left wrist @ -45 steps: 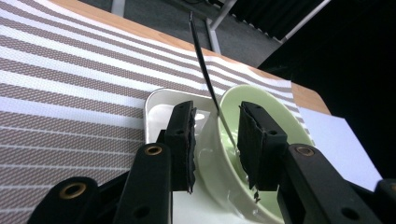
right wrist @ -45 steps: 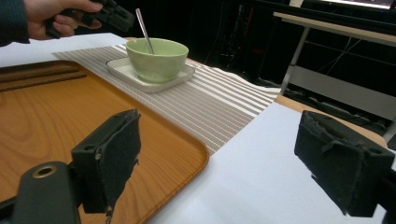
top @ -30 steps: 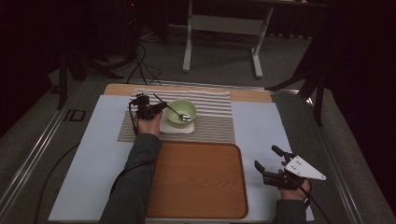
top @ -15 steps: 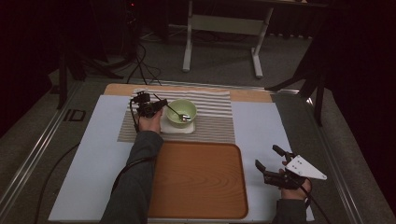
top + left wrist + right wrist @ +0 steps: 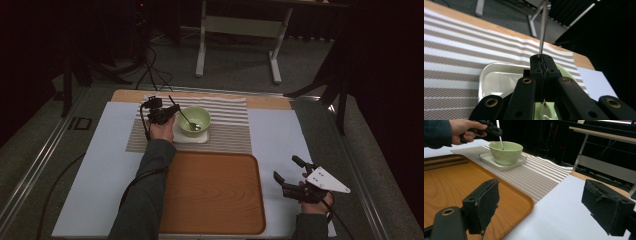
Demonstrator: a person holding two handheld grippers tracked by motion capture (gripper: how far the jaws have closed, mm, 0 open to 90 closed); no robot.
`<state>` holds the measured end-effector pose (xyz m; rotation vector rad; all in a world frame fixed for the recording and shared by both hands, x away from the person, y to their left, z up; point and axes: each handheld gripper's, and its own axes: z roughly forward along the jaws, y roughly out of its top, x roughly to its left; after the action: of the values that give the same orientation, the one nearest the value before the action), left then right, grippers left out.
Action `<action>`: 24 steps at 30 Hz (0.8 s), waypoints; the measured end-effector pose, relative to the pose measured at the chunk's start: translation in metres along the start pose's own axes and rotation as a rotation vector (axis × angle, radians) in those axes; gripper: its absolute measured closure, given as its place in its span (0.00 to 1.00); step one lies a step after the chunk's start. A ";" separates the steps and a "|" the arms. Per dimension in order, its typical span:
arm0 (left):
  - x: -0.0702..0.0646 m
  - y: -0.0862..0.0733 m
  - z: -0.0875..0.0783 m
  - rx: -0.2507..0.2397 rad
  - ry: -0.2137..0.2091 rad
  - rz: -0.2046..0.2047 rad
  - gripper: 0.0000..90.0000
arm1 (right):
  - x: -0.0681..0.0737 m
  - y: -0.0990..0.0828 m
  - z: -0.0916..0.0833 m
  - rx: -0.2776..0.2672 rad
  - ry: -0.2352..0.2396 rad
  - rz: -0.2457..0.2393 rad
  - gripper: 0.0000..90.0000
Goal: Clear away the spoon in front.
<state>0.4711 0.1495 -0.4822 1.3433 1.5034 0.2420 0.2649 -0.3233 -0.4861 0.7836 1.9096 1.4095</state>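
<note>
So the thin metal spoon (image 5: 184, 119) leans handle-up in the glossy pale green bowl (image 5: 194, 121), and the left gripper (image 5: 541, 65) has just been closing and now pinches that handle tight. The left forearm reaches far out, hand beside the bowl. Bowl sits on a white square dish (image 5: 191, 137) on the striped woven mat (image 5: 227, 132). Right gripper (image 5: 289, 174) rests right of the smooth wooden tray (image 5: 212, 192), jaws wide.

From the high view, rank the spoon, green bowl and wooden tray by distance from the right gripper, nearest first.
1. Wooden tray: just to the left of the right gripper, at the table's near edge.
2. Green bowl: farther back, on the striped mat.
3. Spoon: its handle is held at the bowl's far-left side.
</note>
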 end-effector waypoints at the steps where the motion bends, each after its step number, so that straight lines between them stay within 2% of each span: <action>1: -0.002 0.000 -0.001 0.001 -0.001 0.008 1.00 | 0.000 0.000 0.000 -0.001 -0.002 -0.001 0.15; 3: -0.005 0.001 -0.002 0.007 0.004 0.020 1.00 | 0.001 0.000 -0.001 -0.003 -0.004 -0.001 0.15; 8: -0.008 0.006 -0.007 -0.009 0.005 0.014 1.00 | 0.001 0.000 -0.002 -0.004 -0.005 0.001 0.15; 15: -0.019 0.020 -0.019 -0.038 -0.026 0.037 1.00 | 0.001 0.001 -0.002 -0.007 -0.005 0.001 0.16; 24: -0.034 0.032 -0.036 -0.041 -0.063 0.068 1.00 | 0.001 0.001 -0.003 -0.007 -0.008 0.001 0.16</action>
<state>0.4561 0.1497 -0.4250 1.3589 1.3948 0.2702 0.2621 -0.3239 -0.4851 0.7859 1.8971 1.4112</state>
